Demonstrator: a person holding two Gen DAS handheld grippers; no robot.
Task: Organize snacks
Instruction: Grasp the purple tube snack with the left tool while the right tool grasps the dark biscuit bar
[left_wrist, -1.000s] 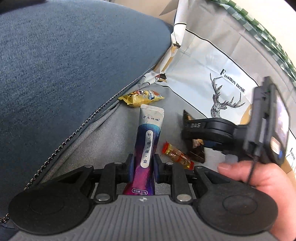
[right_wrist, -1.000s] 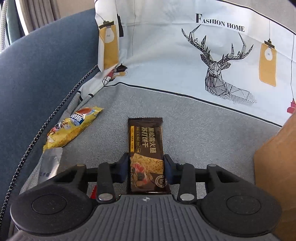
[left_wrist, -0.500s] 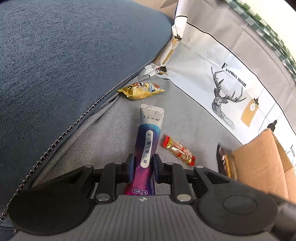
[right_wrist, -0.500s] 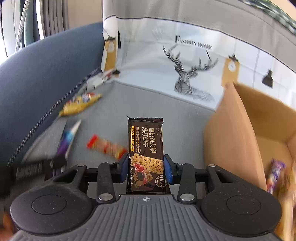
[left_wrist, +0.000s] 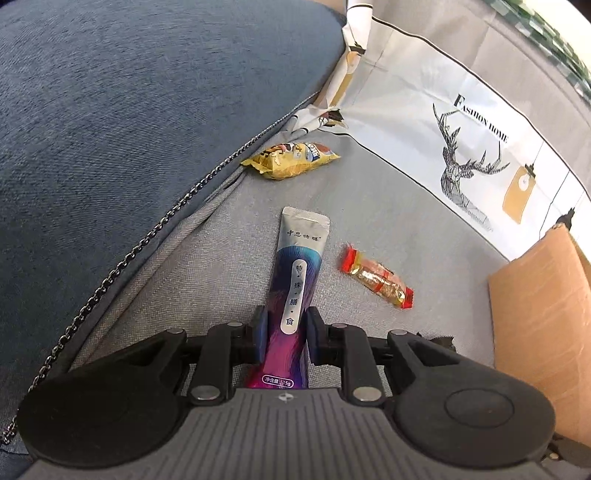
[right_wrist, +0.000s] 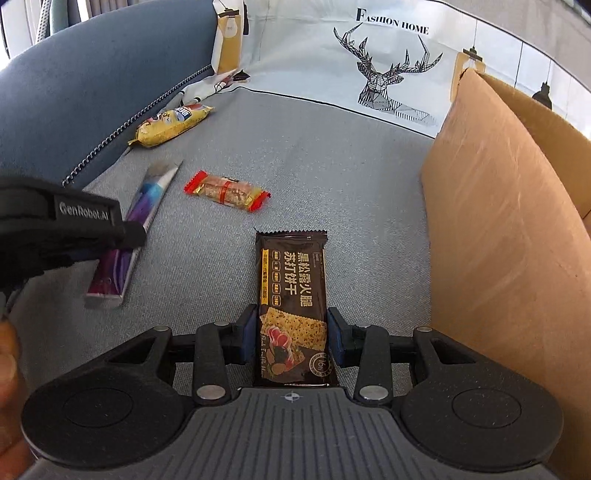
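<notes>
Two grippers pinch snacks: left gripper a purple sachet, right gripper a cracker pack beside the cardboard box, its inside unseen.

Snack packets: four — one purple stick sachet, one dark cracker pack, one yellow bag, one red-ended bar. Cardboard box: one. Hand-held grippers: two — left hand-held gripper, right hand-held gripper.

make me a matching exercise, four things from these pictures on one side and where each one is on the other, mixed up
Things:
1. purple sachet
2. brown cracker packet
3. yellow snack bag
4. cardboard box

Places:
a. against the blue cushion
b. in the right gripper
c. at the right edge
d. in the left gripper

Pairs: 1-d, 2-b, 3-a, 4-c
</notes>
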